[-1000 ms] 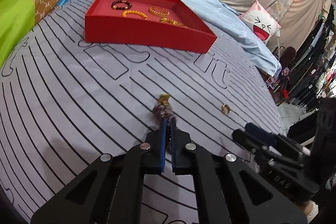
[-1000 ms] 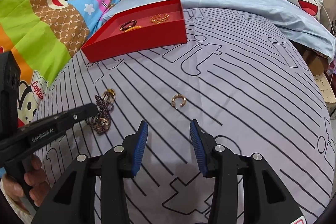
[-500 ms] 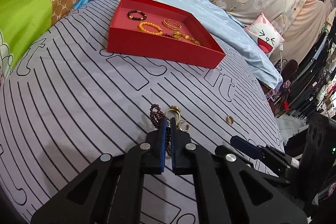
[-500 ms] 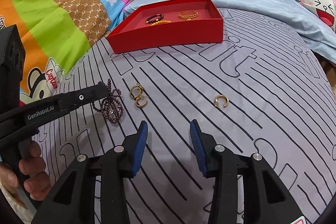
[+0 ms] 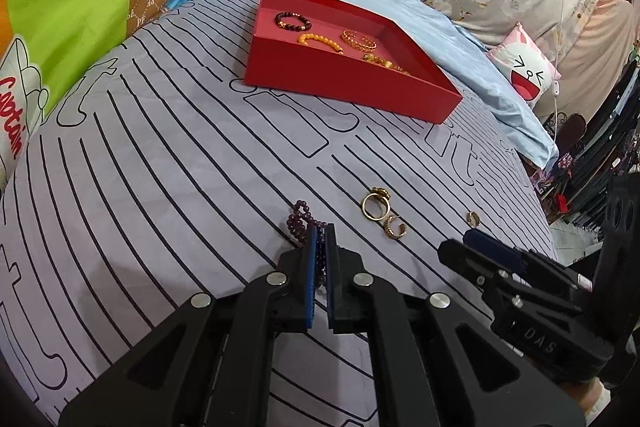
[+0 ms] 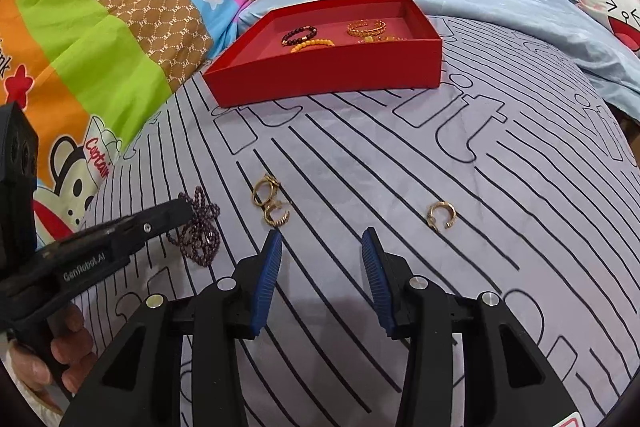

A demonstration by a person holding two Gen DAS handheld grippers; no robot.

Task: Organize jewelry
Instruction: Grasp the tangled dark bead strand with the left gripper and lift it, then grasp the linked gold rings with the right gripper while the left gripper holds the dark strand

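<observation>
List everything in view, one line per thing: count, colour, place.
red tray: 1, red, far on the striped sheet
dark bead bracelet: 1, dark brown, in the tray
orange bead bracelet: 1, orange, in the tray
gold chain bangle: 1, gold, in the tray
purple bead string: 1, purple, clamped in the left gripper
gold ring cluster: 1, gold, on the sheet mid-left
gold ear cuff: 1, gold, on the sheet right
striped sheet: 1, lilac with black lines
left gripper: 1, black, shut
right gripper: 1, black, open
hand: 1, lower left

Red tray (image 5: 344,87) on lilac sheet (image 5: 160,187) with black lines.
Upper left, a quilt (image 6: 100,19) in green, orange, brown and pink; purple beads (image 6: 202,227); gold rings (image 6: 270,205); blue gripper pads (image 6: 266,279).
</observation>
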